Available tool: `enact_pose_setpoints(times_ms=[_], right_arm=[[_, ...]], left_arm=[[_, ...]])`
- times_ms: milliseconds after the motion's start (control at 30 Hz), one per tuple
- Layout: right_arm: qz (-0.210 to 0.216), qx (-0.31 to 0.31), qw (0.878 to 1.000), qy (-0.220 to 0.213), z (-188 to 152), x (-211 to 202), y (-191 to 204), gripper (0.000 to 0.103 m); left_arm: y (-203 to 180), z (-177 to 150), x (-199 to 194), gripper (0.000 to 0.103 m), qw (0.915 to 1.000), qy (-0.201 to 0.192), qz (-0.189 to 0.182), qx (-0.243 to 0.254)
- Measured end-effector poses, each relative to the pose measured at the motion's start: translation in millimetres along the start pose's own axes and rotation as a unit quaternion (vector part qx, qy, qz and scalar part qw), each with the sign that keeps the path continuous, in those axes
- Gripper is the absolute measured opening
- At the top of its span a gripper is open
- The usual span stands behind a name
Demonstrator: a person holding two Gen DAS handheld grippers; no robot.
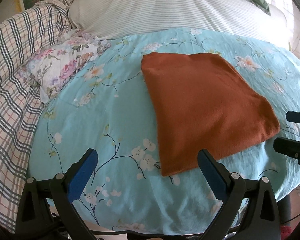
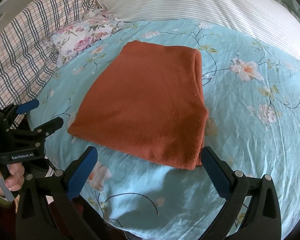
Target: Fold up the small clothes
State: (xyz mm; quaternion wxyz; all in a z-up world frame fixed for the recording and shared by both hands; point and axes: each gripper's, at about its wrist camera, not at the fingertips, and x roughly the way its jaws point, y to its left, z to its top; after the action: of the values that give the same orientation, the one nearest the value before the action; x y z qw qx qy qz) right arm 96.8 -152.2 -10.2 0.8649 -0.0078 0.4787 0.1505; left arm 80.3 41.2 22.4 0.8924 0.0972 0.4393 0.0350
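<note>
A rust-orange garment (image 1: 202, 108) lies folded flat into a rough rectangle on the light-blue floral bedspread (image 1: 114, 108). It also shows in the right wrist view (image 2: 146, 108), with its folded layers along the right edge. My left gripper (image 1: 148, 160) is open and empty, hovering just short of the garment's near-left corner. My right gripper (image 2: 149, 158) is open and empty, just short of the garment's near edge. In the left wrist view the right gripper's fingers (image 1: 290, 146) show at the right edge. In the right wrist view the left gripper (image 2: 40, 116) shows at the left, open.
A small floral pillow (image 1: 64, 66) lies left of the garment. A plaid blanket (image 1: 14, 76) is heaped along the left side. A striped white pillow (image 1: 170, 8) lies behind. The bed's near edge (image 1: 150, 228) runs below the grippers.
</note>
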Motion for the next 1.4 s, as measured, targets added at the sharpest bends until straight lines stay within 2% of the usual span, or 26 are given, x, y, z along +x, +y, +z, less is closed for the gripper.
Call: enact_pose_setpoints(times_ms=[533, 1400], right_arm=[[0.008, 0.013, 1.000, -0.008, 14.2, 1.2, -7.3, 0.102], [0.006, 0.019, 1.000, -0.004, 9.2, 3.7, 0.1, 0.102]], left_arm=[[-2.4, 8.3, 3.5, 0.100, 0.9999, 0.004, -0.008, -0.005], [-4.2, 10.7, 3.9, 0.100, 0.9998, 0.005, -0.013, -0.010]])
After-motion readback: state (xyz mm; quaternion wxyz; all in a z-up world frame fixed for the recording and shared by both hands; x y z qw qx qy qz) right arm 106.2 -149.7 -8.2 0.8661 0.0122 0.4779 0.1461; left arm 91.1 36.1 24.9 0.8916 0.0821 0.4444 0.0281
